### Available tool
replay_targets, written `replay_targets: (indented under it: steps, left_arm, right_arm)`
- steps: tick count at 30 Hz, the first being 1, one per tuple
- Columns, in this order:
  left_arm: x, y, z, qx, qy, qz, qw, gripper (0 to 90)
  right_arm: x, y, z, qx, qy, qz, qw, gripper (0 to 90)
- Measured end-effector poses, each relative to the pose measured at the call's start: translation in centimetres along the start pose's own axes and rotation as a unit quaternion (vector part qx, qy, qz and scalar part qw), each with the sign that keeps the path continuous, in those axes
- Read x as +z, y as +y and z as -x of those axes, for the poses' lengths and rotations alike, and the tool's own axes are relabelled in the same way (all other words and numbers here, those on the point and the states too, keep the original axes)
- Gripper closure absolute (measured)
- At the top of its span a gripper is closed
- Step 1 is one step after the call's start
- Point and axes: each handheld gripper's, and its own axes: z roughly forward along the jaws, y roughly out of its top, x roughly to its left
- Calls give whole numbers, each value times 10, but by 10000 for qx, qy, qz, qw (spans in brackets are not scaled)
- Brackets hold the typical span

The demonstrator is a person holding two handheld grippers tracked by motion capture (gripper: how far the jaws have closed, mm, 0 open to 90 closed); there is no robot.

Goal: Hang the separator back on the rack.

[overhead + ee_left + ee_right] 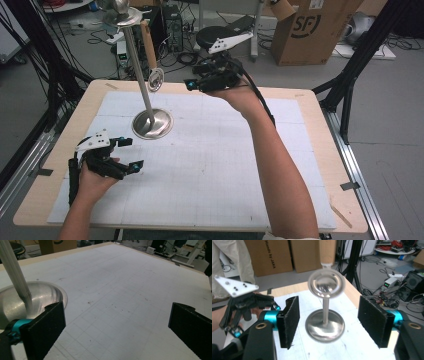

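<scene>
A metal stand rises from a round base (152, 124) (37, 296) (325, 326) by a thin pole (139, 65) (15, 272) to a small top plate (121, 19). A round metal-rimmed ring (156, 79) (326, 285) hangs in the air just right of the pole; what carries it I cannot tell. My right gripper (192, 80) (332, 320) is level with the ring, a short way right of it, open, and its pads touch nothing. My left gripper (131, 153) (117, 332) rests low on the white mat near the base, open and empty.
A white gridded mat (210, 165) covers the wooden table (310, 97). Cardboard boxes (312, 27) (268, 255), a black stool (215, 35), cables and electronics lie on the floor behind. Black frame legs (350, 75) stand at the table's right and left.
</scene>
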Motion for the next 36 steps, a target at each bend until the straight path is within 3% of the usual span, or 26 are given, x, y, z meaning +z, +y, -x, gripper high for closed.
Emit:
replay_targets:
  steps: [13, 18, 25, 36]
  left_arm:
    - [1, 0, 1, 6, -7, -34, 10000, 16]
    - [1, 0, 1, 22, -5, -53, 10000, 16]
    - [1, 0, 2, 28, -4, -53, 10000, 16]
    - [1, -1, 2, 34, -4, -67, 10000, 16]
  right_arm:
    - [-41, -59, -10, 102, -216, 183, 9995, 277]
    - [-48, -85, -14, 165, -315, 143, 9993, 259]
    - [-58, -108, -21, 229, -409, 285, 9985, 255]
    - [-70, -157, -26, 547, -492, 291, 9969, 231]
